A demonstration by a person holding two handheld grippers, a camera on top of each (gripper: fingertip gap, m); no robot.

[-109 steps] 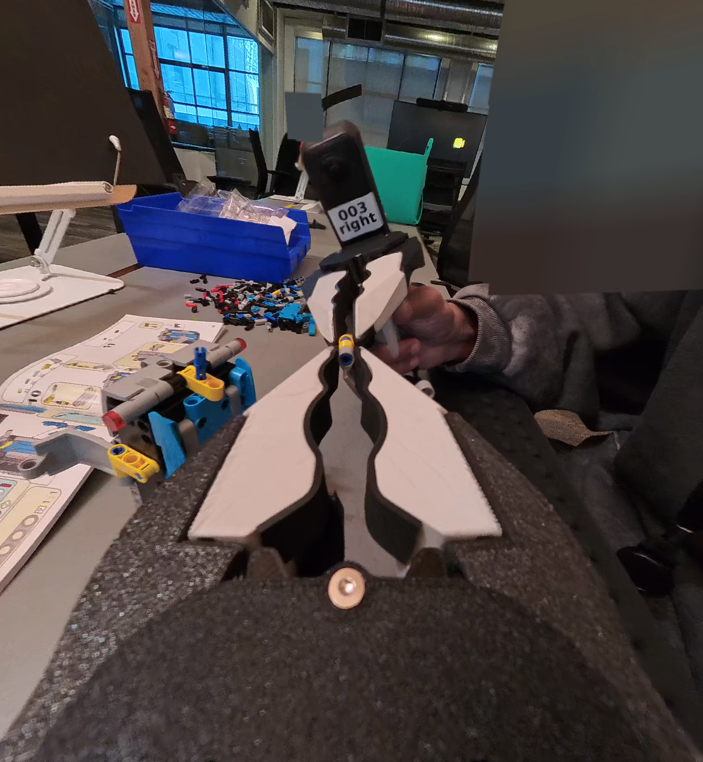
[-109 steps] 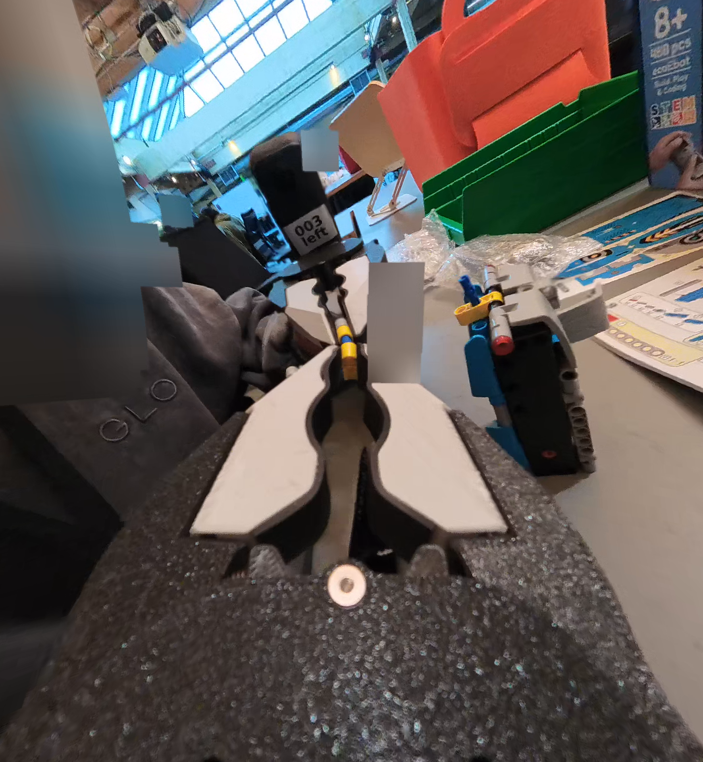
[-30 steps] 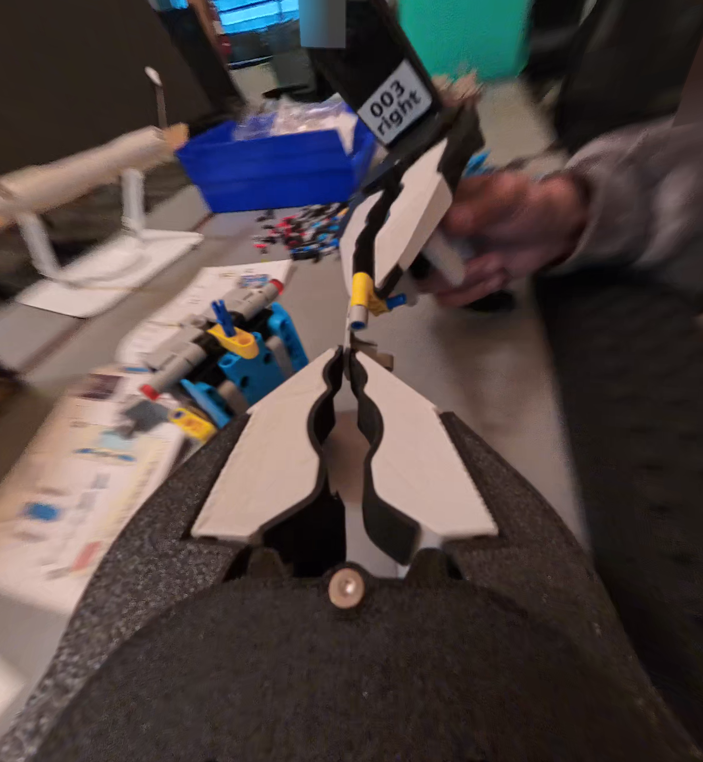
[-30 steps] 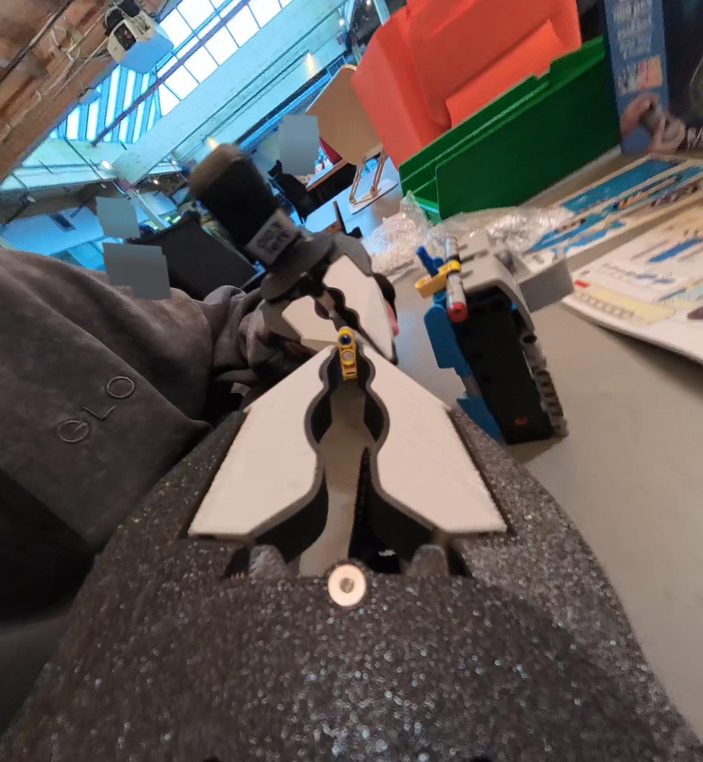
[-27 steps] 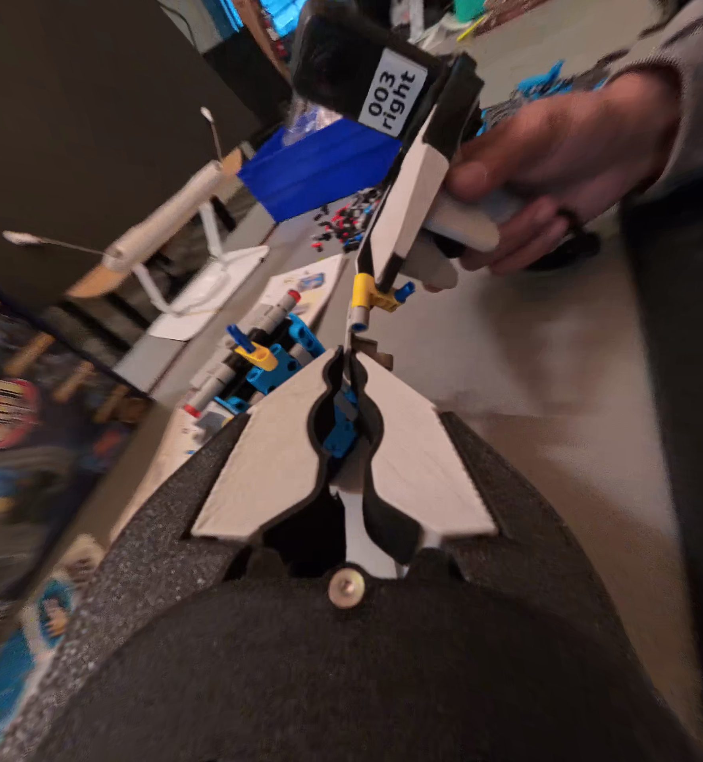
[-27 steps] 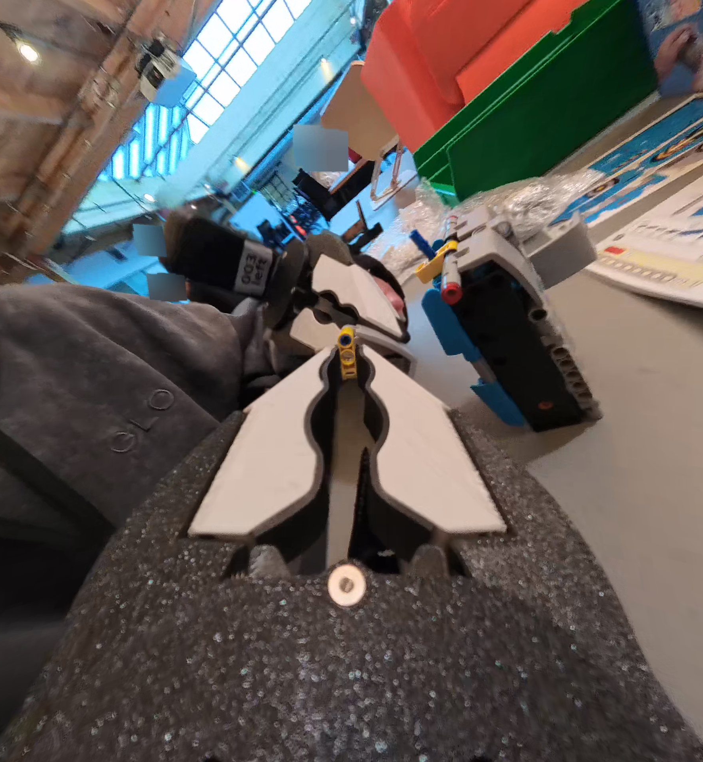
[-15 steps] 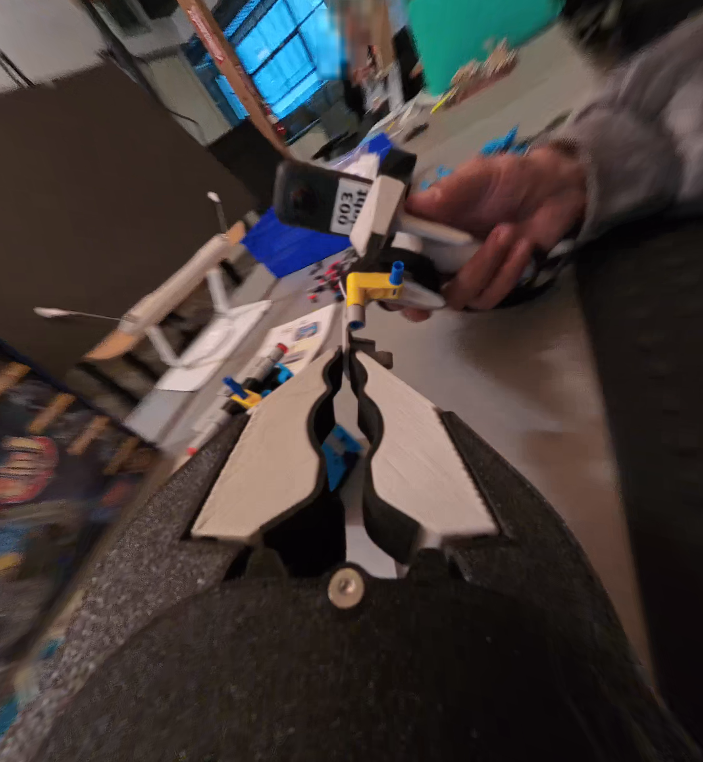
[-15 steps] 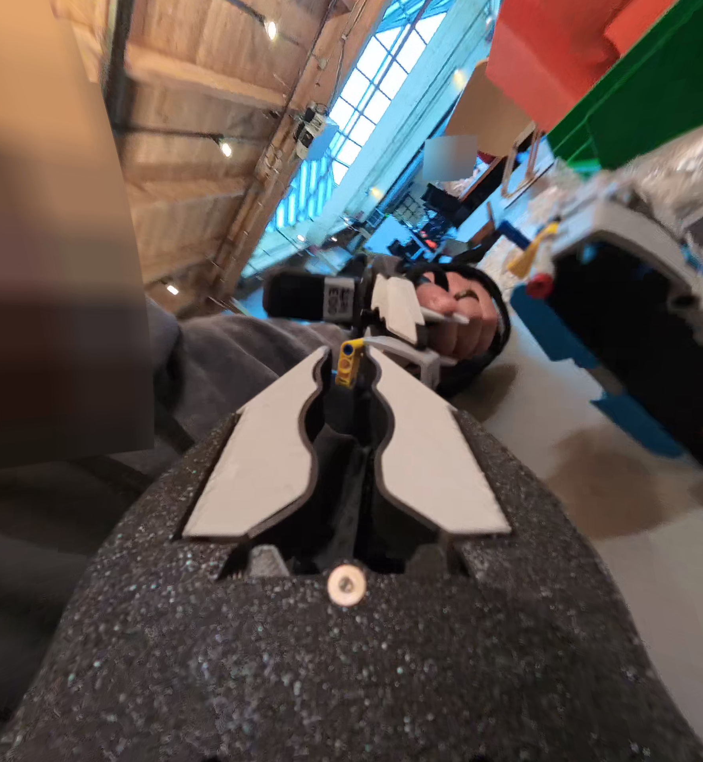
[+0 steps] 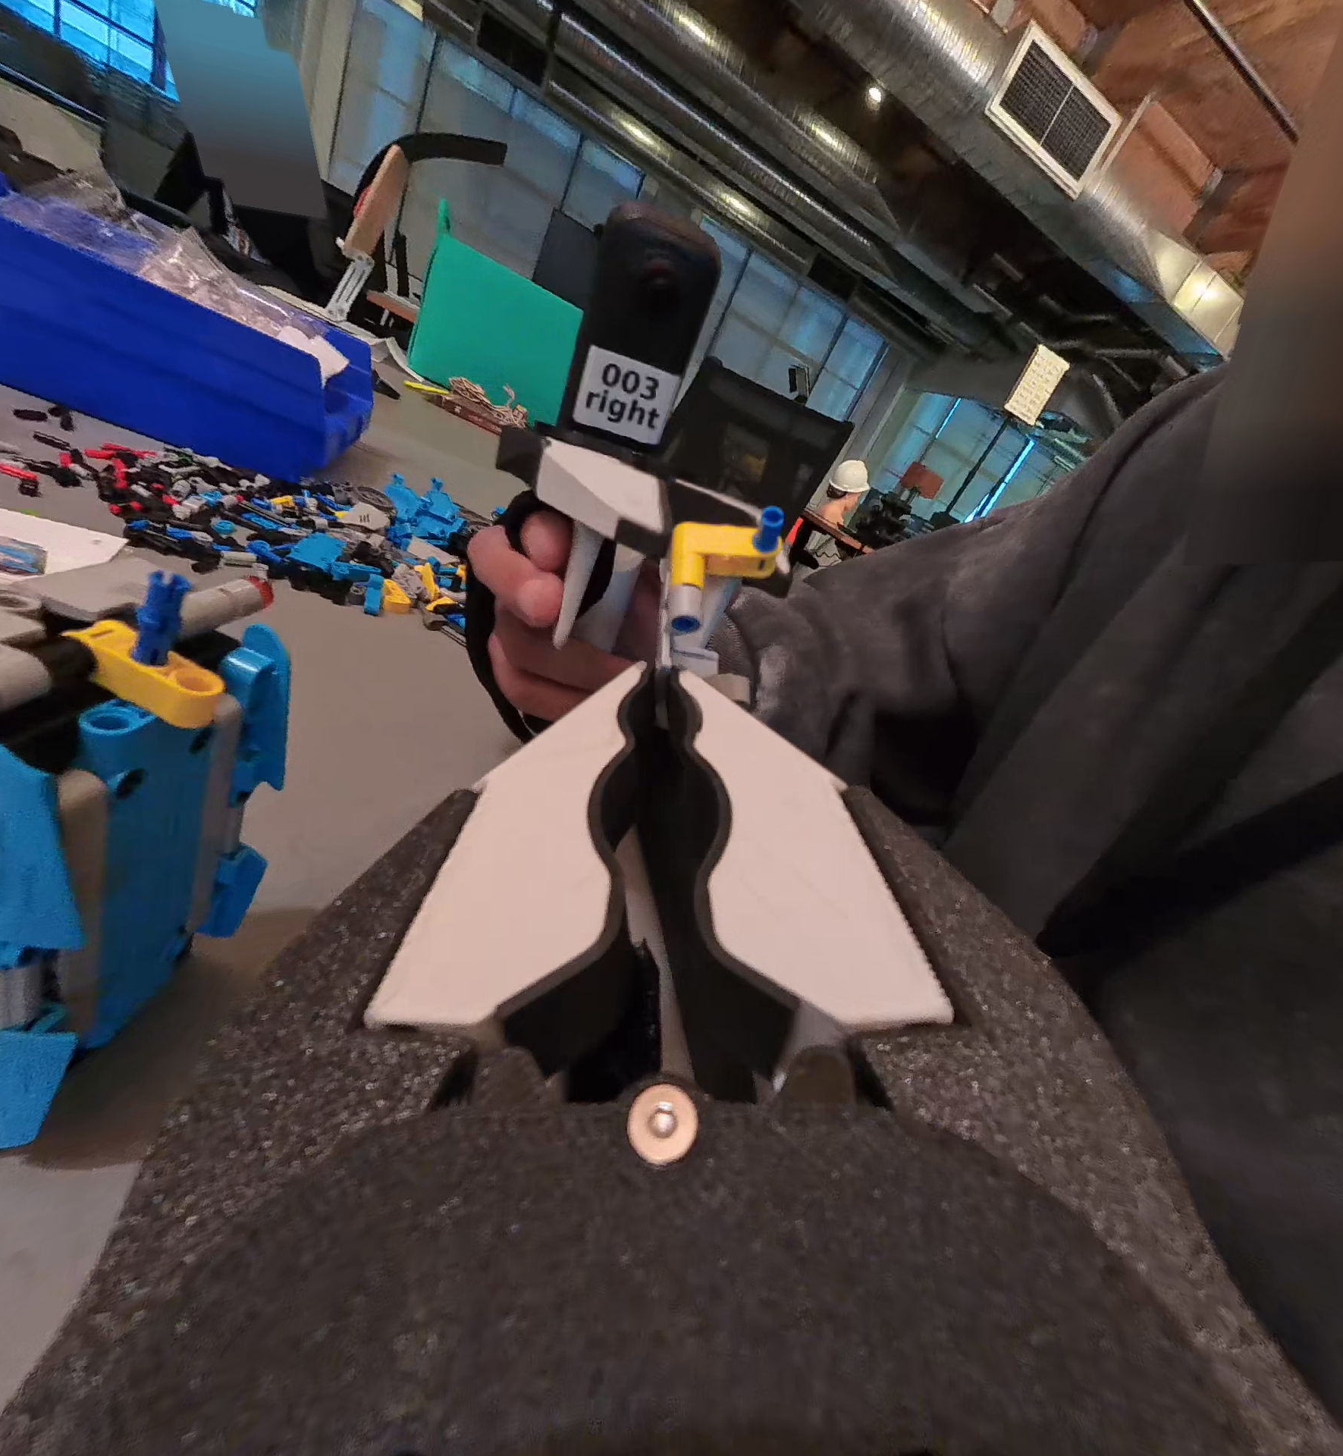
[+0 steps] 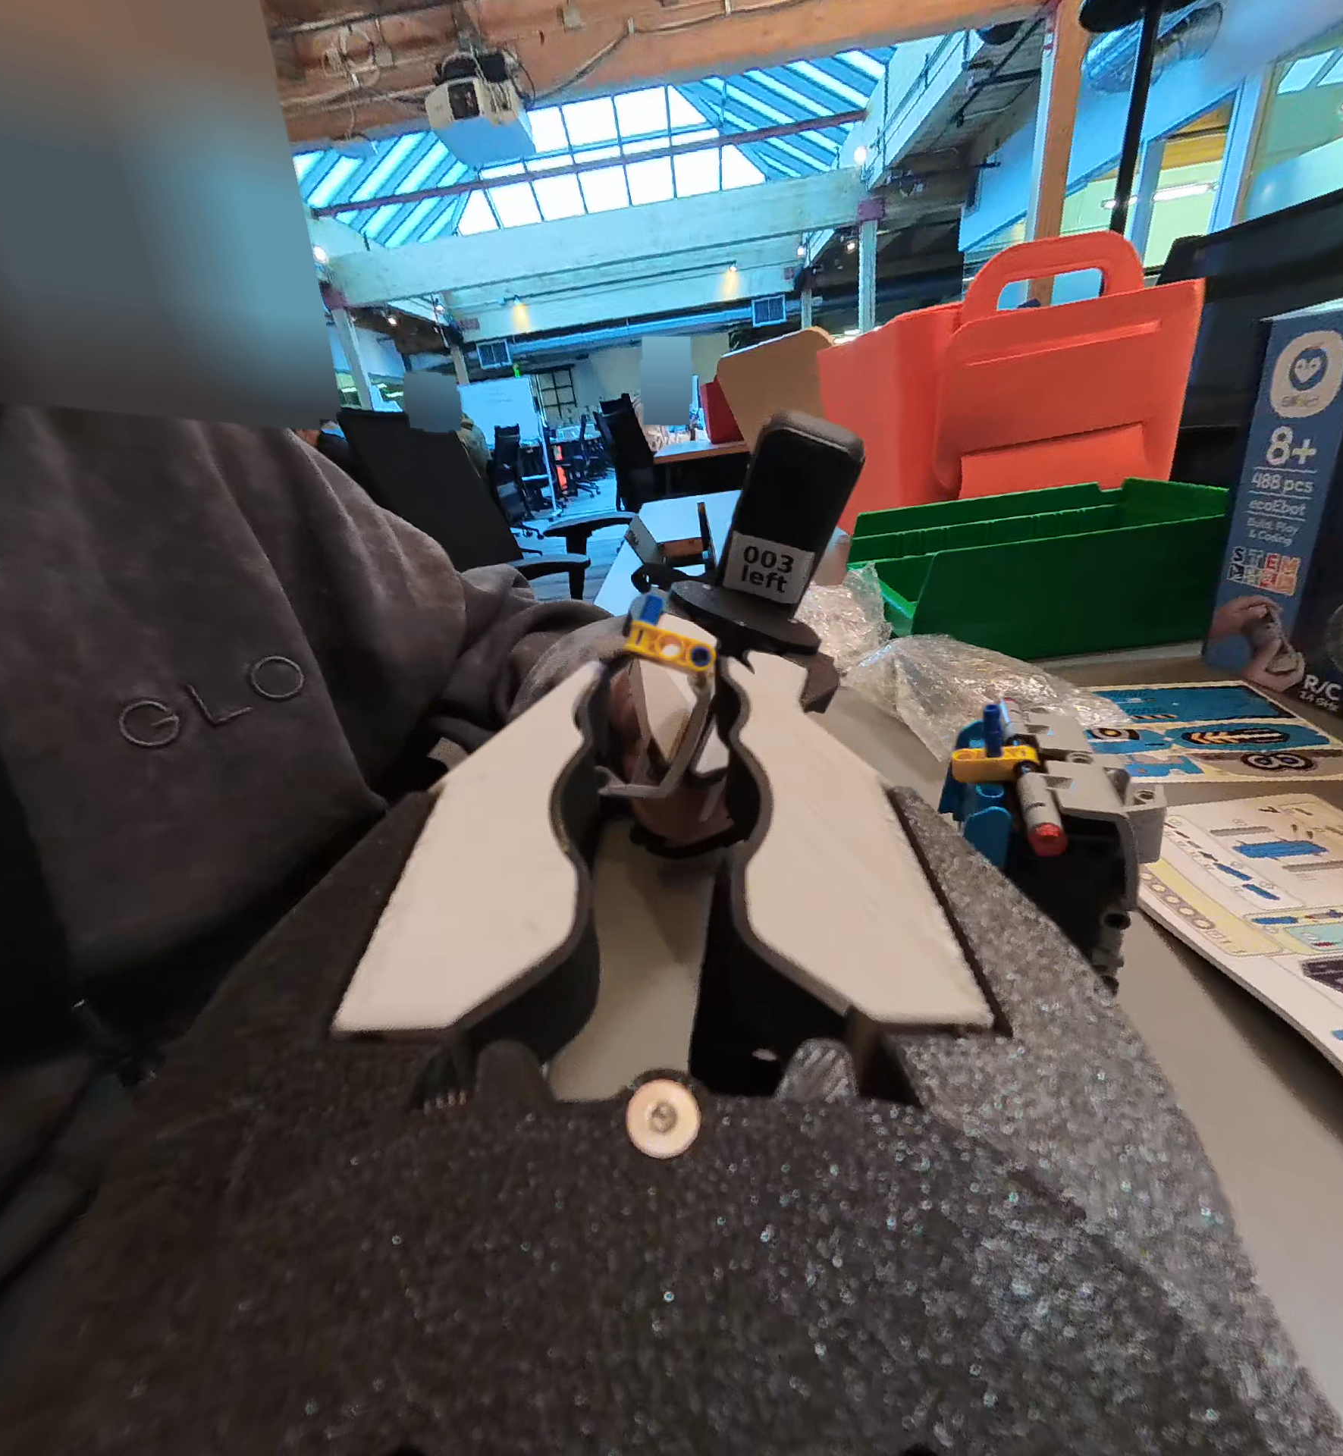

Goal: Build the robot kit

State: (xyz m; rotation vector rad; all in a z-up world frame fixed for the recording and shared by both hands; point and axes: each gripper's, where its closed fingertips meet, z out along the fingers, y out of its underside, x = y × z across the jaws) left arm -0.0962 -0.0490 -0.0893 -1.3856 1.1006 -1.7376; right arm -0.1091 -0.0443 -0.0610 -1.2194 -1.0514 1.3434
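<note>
My left gripper (image 9: pixel 662 679) is shut on the thin grey axle of a small brick piece (image 9: pixel 719 555), a yellow angled connector with blue pins. It holds the piece in the air in front of the person's grey sweater. My right gripper (image 10: pixel 664 676) is open and empty, its fingers spread either side of the left gripper's tips (image 10: pixel 672 713) and the yellow piece (image 10: pixel 668 642). In the left wrist view the right gripper (image 9: pixel 628 551) faces me, held by a hand. A half-built blue, grey and black brick model (image 9: pixel 108 788) stands on the table to the left; it also shows in the right wrist view (image 10: pixel 1046 835).
A pile of loose small bricks (image 9: pixel 258 520) lies before a blue bin (image 9: pixel 140 331). In the right wrist view, instruction sheets (image 10: pixel 1282 906), crumpled plastic bags (image 10: pixel 951 677), a green bin (image 10: pixel 1046 567), an orange bag (image 10: pixel 1046 378) and a kit box (image 10: pixel 1322 512) stand around the model. My left and right fingertips are right by each other.
The right gripper has opened and let go of the yellow piece, which now stays in the shut left gripper. Both grippers have swung back from a tilt to upright.
</note>
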